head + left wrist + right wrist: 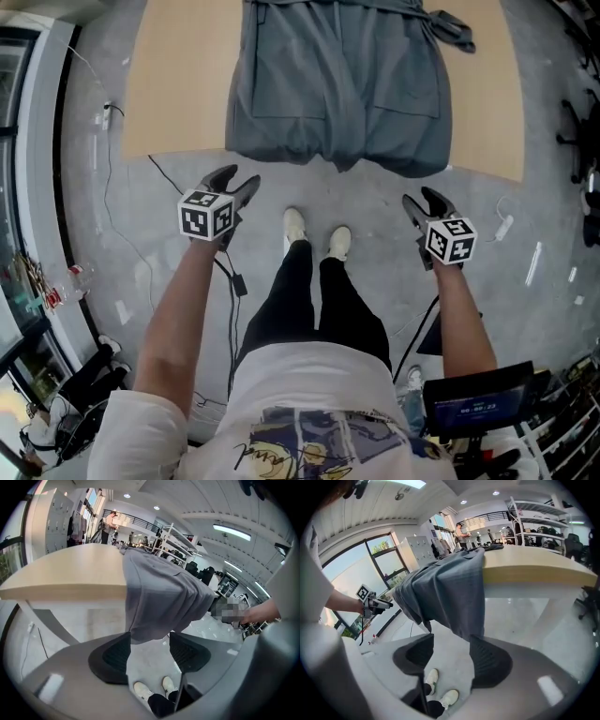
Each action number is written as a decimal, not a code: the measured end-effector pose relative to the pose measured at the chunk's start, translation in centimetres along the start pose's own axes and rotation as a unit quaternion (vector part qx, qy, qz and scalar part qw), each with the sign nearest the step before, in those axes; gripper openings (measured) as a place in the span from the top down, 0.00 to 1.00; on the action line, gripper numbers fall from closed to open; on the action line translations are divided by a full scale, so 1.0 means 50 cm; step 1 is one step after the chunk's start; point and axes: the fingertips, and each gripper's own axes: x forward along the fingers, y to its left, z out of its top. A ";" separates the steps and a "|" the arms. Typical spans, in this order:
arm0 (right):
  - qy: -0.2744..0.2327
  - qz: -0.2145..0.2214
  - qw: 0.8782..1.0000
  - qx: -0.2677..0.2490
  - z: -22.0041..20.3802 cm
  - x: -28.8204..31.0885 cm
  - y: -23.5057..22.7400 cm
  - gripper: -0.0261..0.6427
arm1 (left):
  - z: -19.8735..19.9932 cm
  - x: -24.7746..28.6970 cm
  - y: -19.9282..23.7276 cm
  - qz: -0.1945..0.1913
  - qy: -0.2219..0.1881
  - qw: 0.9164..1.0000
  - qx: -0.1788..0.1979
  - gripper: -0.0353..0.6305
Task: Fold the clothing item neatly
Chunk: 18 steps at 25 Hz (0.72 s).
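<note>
Over the near bench (178,84) edge: grey belted garment (337,94), lengthwise away from the person, hem hanging just ahead of left tongs (236,178) and right tongs (421,197), both apart and empty, left nearer.

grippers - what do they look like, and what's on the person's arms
Both the left gripper and right gripper have dark curved jaws with ribbed black pads, and each carries a white cube with black square markers. A black cable seems to hang from the left one. The sleeves are short and white.
</note>
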 end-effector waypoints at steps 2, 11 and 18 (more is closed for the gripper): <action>-0.009 0.000 1.000 0.011 -0.002 0.013 -0.017 0.59 | -0.015 0.024 0.023 0.004 0.011 1.000 -0.013 0.52; -0.010 0.041 0.999 -0.009 0.031 0.064 -0.055 0.55 | 0.002 0.098 0.067 0.003 0.026 1.000 -0.005 0.41; -0.008 0.072 0.997 -0.039 0.049 0.093 -0.065 0.54 | 0.029 0.122 0.060 -0.026 0.022 0.999 -0.007 0.37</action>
